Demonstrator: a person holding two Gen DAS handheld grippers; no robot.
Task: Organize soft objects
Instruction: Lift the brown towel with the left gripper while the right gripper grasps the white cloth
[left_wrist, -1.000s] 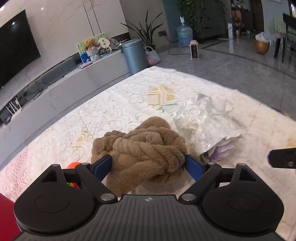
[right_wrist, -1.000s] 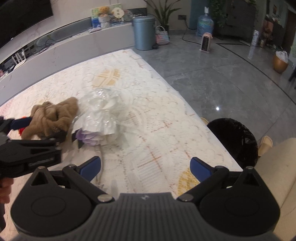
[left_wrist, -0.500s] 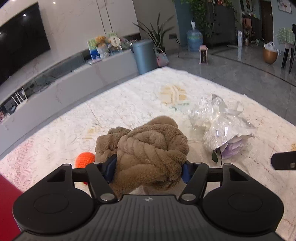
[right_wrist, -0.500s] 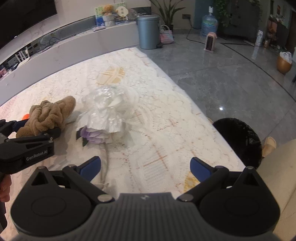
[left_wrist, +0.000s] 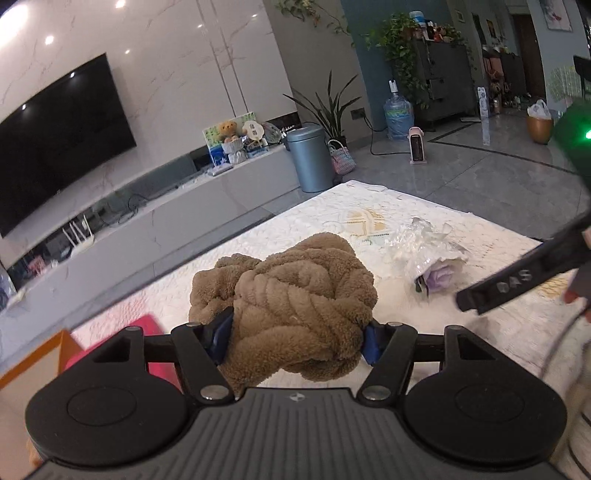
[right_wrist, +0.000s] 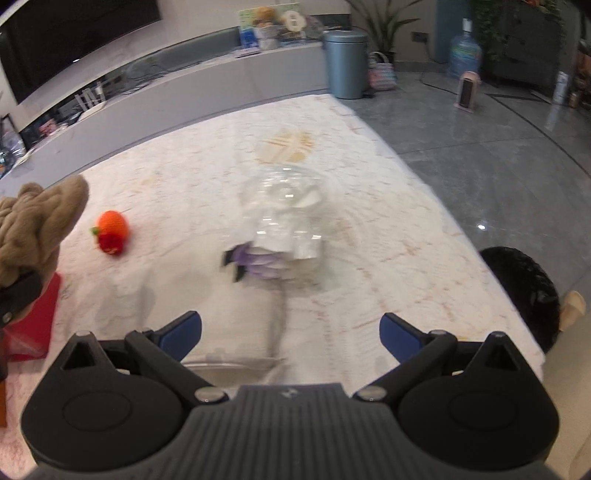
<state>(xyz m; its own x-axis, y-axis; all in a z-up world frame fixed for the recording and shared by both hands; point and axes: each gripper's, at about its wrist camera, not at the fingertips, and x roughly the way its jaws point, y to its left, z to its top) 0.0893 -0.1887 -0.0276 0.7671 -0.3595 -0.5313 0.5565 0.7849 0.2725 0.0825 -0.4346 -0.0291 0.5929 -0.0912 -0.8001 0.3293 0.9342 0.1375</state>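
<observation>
My left gripper (left_wrist: 295, 339) is shut on a brown knotted plush cushion (left_wrist: 288, 295) and holds it up above the white rug (left_wrist: 369, 214); the cushion also shows at the left edge of the right wrist view (right_wrist: 33, 229). My right gripper (right_wrist: 290, 332) is open and empty, low over the rug, pointing at a clear-wrapped purple flower bouquet (right_wrist: 280, 229) lying ahead of it. The bouquet also shows in the left wrist view (left_wrist: 428, 258). A small orange knitted toy (right_wrist: 110, 230) lies on the rug to the left.
A red box (right_wrist: 33, 317) sits at the left, also seen in the left wrist view (left_wrist: 147, 328). A black round stool (right_wrist: 524, 291) stands off the rug's right edge. A TV bench (left_wrist: 184, 206) and a blue-grey bin (left_wrist: 310, 158) stand beyond the rug.
My left gripper has lifted the brown cushion off the rug and tilted up. The orange toy is now uncovered. My right gripper has moved left, toward the bouquet.
</observation>
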